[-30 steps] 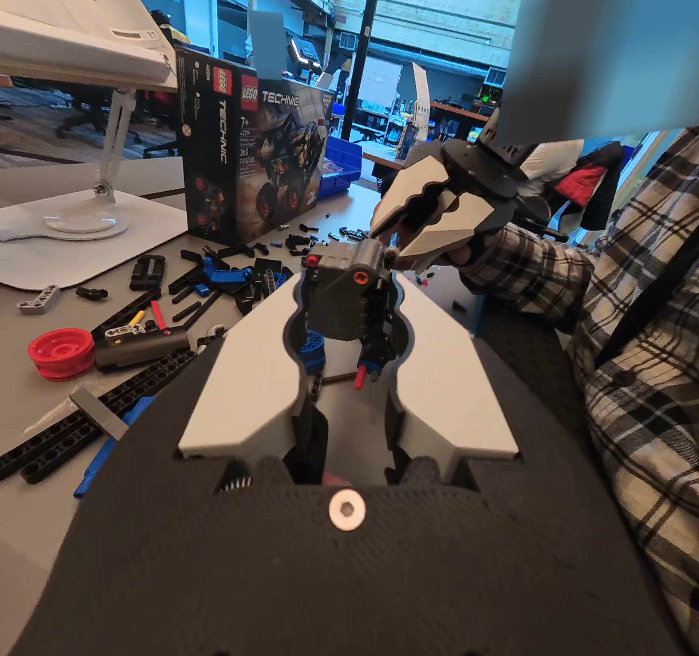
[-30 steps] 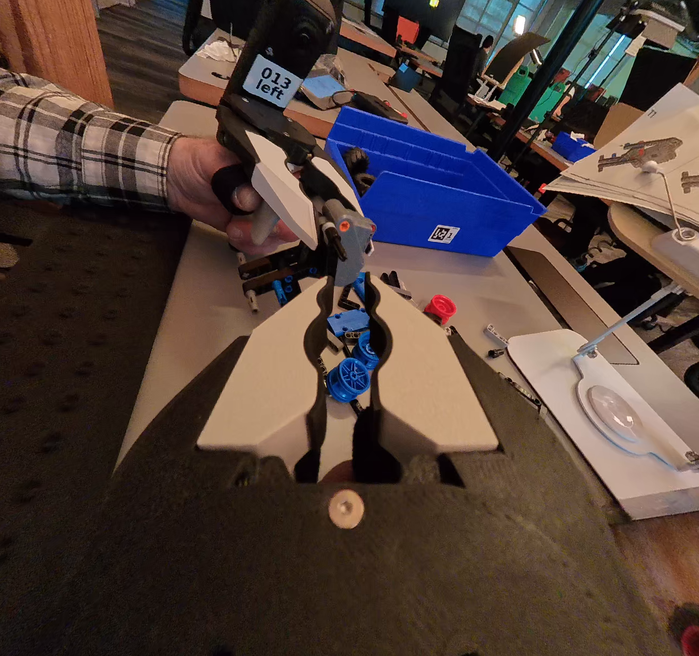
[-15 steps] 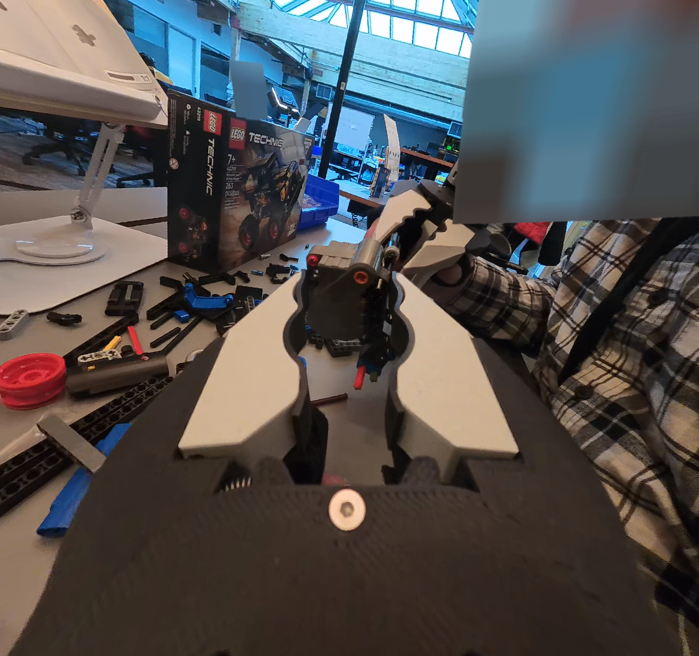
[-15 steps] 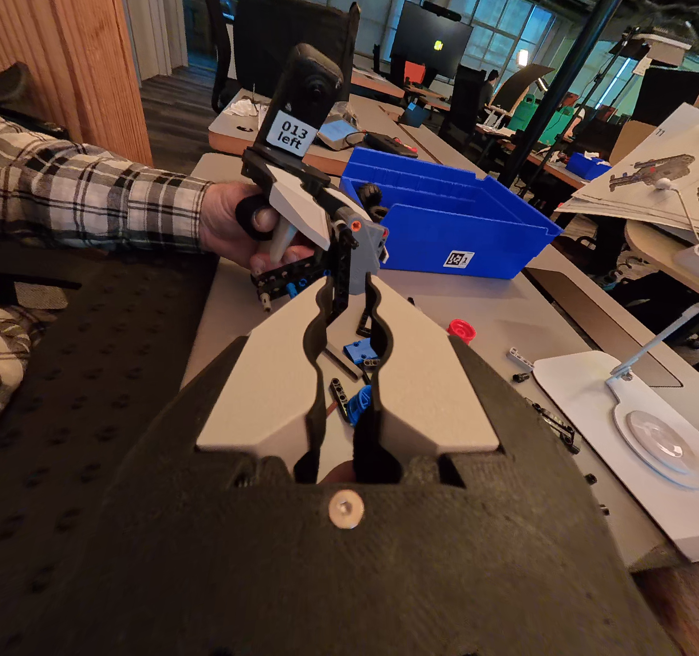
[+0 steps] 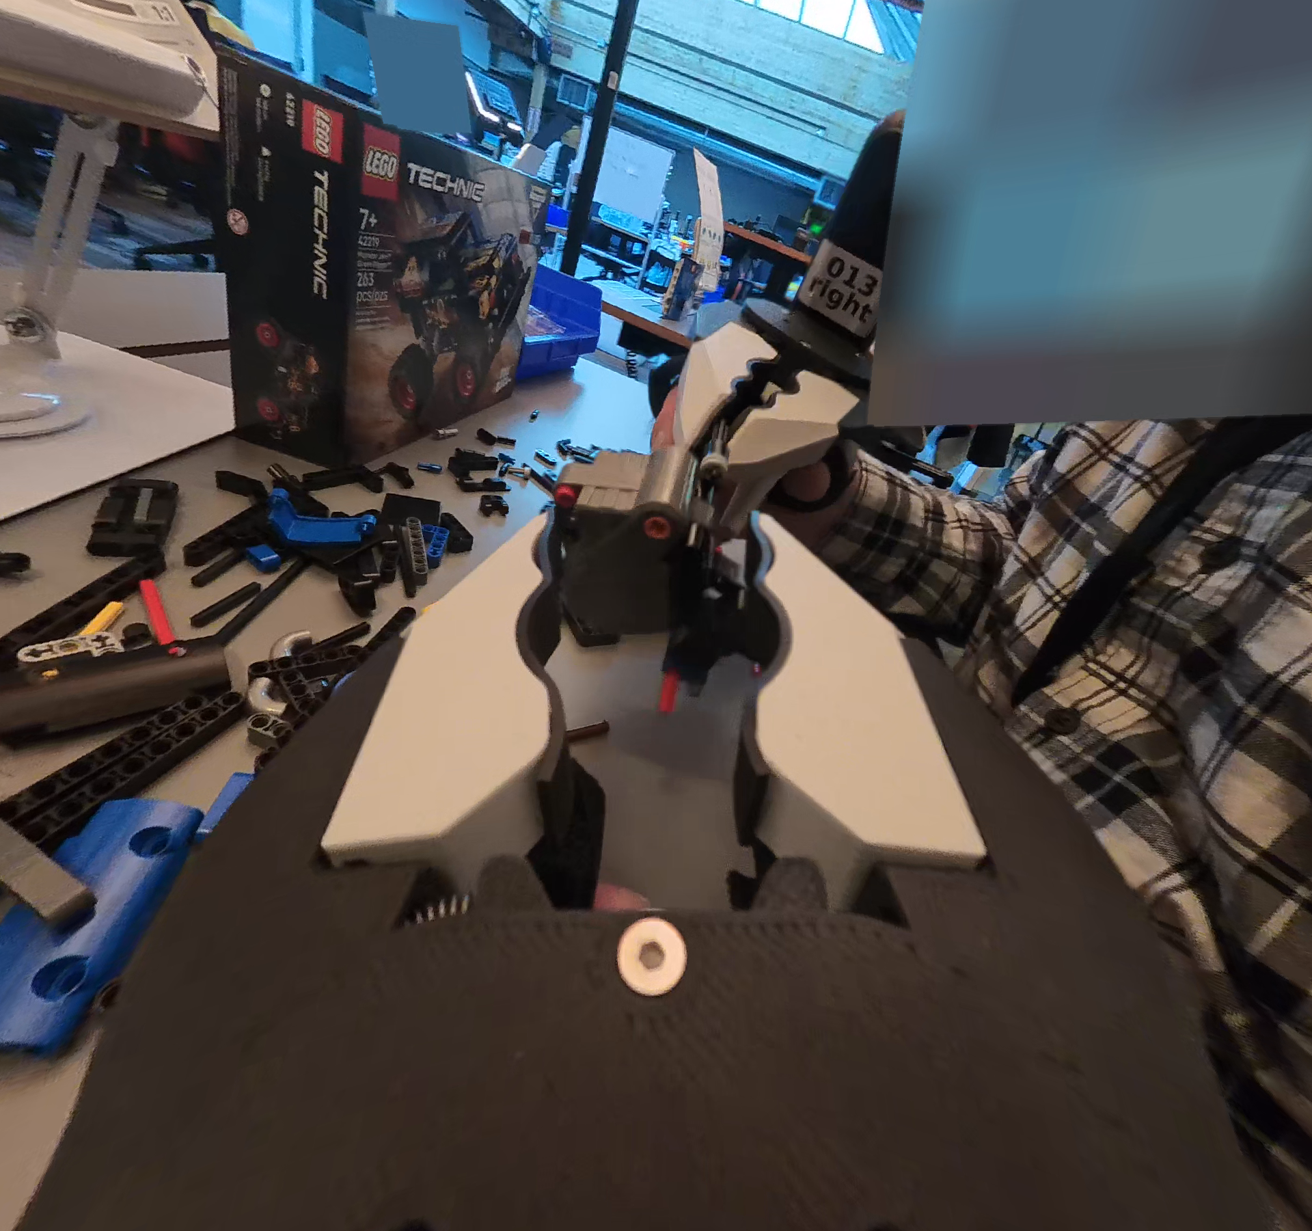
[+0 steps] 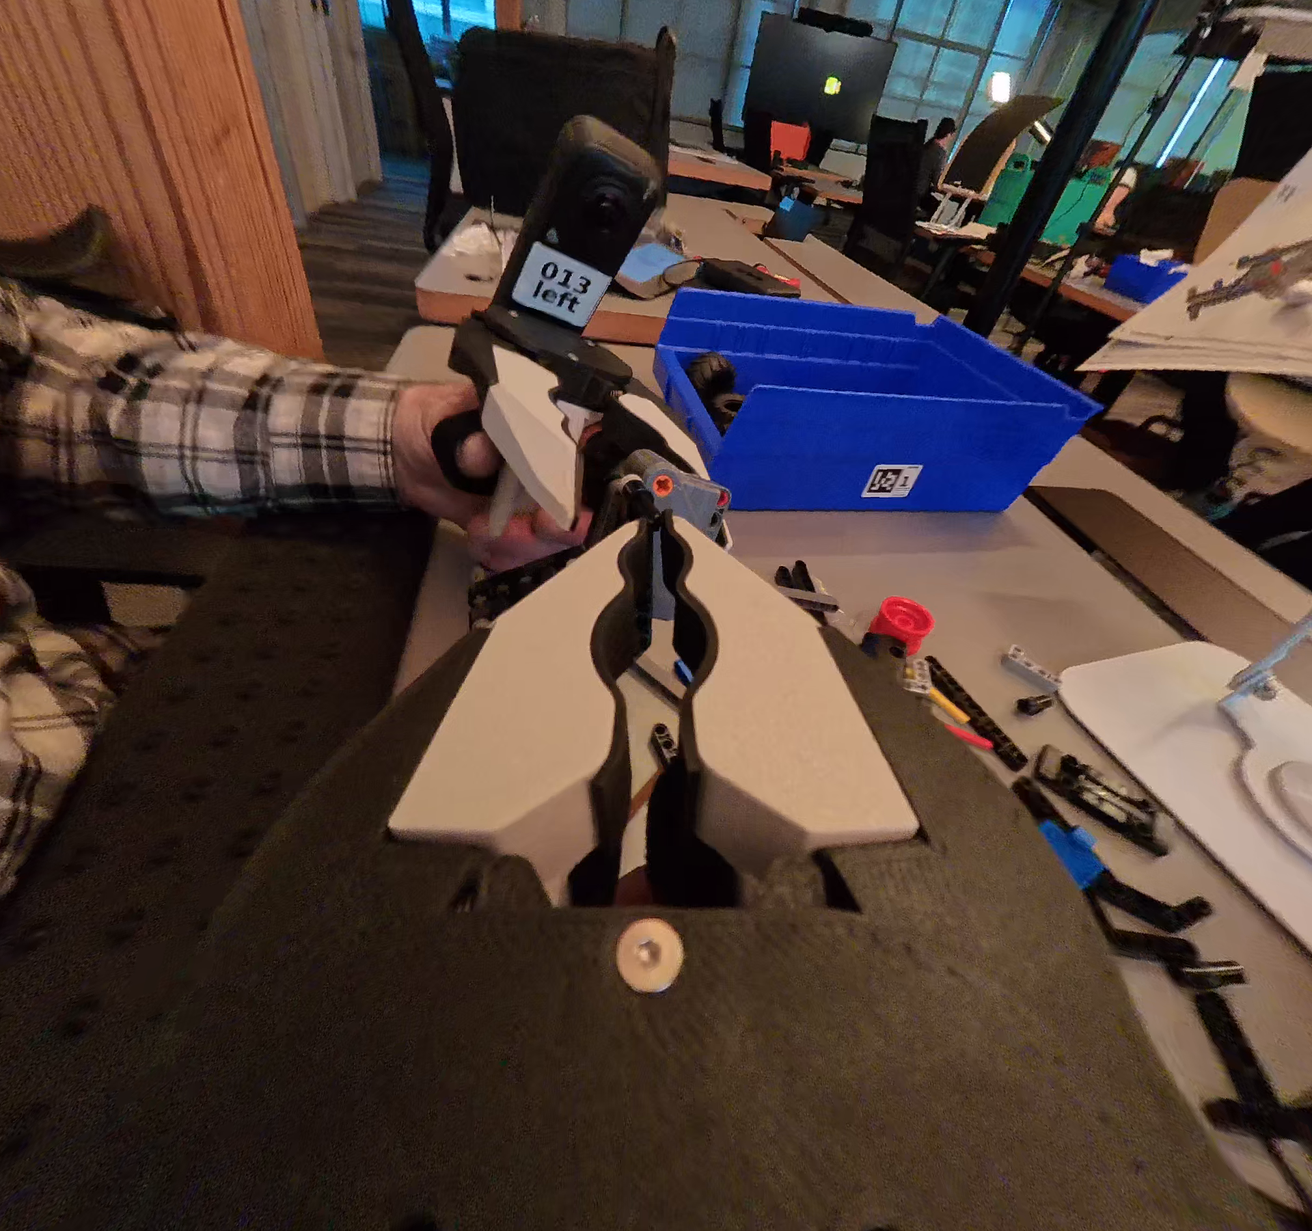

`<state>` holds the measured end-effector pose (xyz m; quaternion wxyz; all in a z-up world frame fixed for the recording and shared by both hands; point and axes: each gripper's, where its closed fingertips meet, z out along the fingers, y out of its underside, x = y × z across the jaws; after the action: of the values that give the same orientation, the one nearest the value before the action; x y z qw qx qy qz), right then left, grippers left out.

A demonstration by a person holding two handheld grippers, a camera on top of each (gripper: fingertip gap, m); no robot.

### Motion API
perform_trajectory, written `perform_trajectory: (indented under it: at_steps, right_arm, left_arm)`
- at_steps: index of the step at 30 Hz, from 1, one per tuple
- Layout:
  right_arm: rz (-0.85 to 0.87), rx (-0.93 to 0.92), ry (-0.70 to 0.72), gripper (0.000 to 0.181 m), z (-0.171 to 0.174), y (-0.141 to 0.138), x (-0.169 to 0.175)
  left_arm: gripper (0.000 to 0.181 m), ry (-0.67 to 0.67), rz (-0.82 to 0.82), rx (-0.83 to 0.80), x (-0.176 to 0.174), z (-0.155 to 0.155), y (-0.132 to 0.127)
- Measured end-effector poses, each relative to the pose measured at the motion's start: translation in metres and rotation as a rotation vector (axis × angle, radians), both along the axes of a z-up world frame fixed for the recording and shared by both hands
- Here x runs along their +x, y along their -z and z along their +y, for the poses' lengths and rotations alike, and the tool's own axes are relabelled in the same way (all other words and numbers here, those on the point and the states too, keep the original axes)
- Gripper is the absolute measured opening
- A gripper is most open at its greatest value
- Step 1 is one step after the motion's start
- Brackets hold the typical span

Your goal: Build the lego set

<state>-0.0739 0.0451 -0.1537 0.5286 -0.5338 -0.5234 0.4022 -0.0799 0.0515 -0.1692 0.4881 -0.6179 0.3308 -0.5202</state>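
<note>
My left gripper (image 5: 653, 536) is shut on a dark grey Lego assembly (image 5: 625, 558) with red pins and holds it above the table. The assembly's far side carries black and blue parts with a red axle hanging down. My right gripper (image 6: 657, 529) is shut on a thin black beam (image 6: 642, 600), pressed against the side of the grey assembly (image 6: 681, 487). In the left wrist view the right gripper (image 5: 710, 472) comes in from the upper right, tips at the assembly. In the right wrist view the left gripper (image 6: 610, 480) comes from the left, held by a hand.
The Lego set box (image 5: 383, 302) stands behind a scatter of black and blue loose pieces (image 5: 341, 551). A blue bin (image 6: 873, 416) holds tyres. A red wheel hub (image 6: 900, 618), a white stand base (image 6: 1171, 735) and the instruction booklet (image 6: 1221, 316) are to the right.
The right gripper has closed in on the assembly, bringing its black beam against the assembly's side. Both grippers have dropped somewhat lower over the table.
</note>
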Motion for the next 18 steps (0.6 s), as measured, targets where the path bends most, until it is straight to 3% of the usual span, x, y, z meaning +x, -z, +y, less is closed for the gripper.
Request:
perform_trajectory:
  at_steps: [2,9,18]
  right_arm:
    - [0.024,-0.062,-0.004,0.001,0.005,-0.001,0.003]
    - [0.02,-0.132,-0.001,0.0,0.012,0.005,0.002]
    - [0.037,-0.102,-0.018,0.0,0.009,0.001,0.002]
  left_arm:
    - [0.04,-0.019,0.006,0.006,-0.002,0.002,0.0]
    - [0.04,-0.051,-0.01,0.002,-0.007,0.007,-0.005]
    - [0.04,-0.041,-0.039,0.0,-0.008,0.006,-0.009]
